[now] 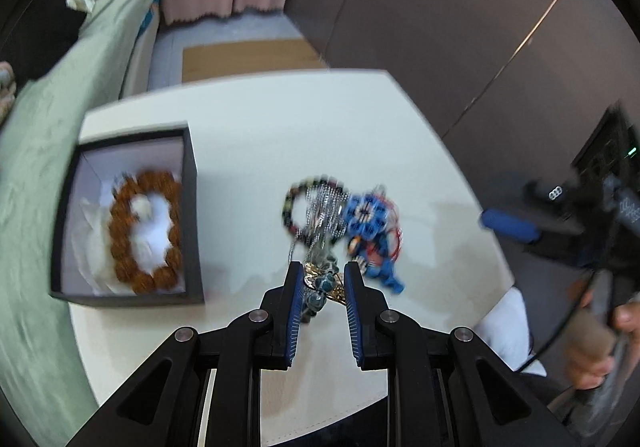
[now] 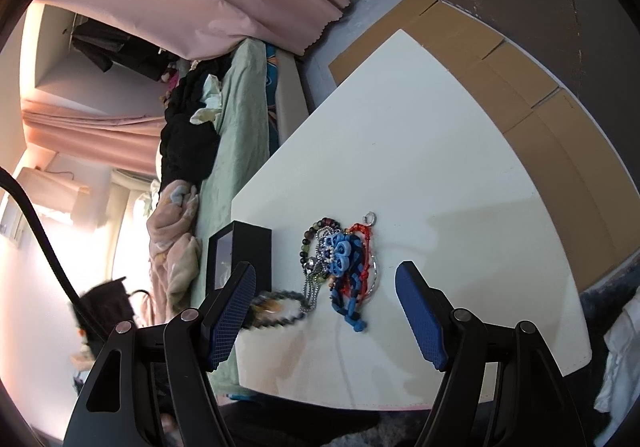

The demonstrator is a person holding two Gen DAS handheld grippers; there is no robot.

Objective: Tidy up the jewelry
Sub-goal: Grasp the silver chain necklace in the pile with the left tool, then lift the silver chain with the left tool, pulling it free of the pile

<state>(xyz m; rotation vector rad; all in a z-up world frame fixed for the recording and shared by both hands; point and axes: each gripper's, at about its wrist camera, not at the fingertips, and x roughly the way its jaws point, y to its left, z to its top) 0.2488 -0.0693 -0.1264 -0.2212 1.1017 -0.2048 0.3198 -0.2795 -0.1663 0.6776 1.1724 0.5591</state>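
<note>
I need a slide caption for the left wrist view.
Left gripper shut on a beaded piece, beside the box holding a brown bracelet.

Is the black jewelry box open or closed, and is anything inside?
Open. The black box has no lid on it, and a brown bead bracelet lies inside on white padding in the left wrist view.

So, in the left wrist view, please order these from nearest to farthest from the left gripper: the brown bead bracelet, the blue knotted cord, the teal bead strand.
1. The teal bead strand, between the fingers of the left gripper.
2. The blue knotted cord, on the table just ahead, slightly right.
3. The brown bead bracelet, inside the black box on the left.
</note>
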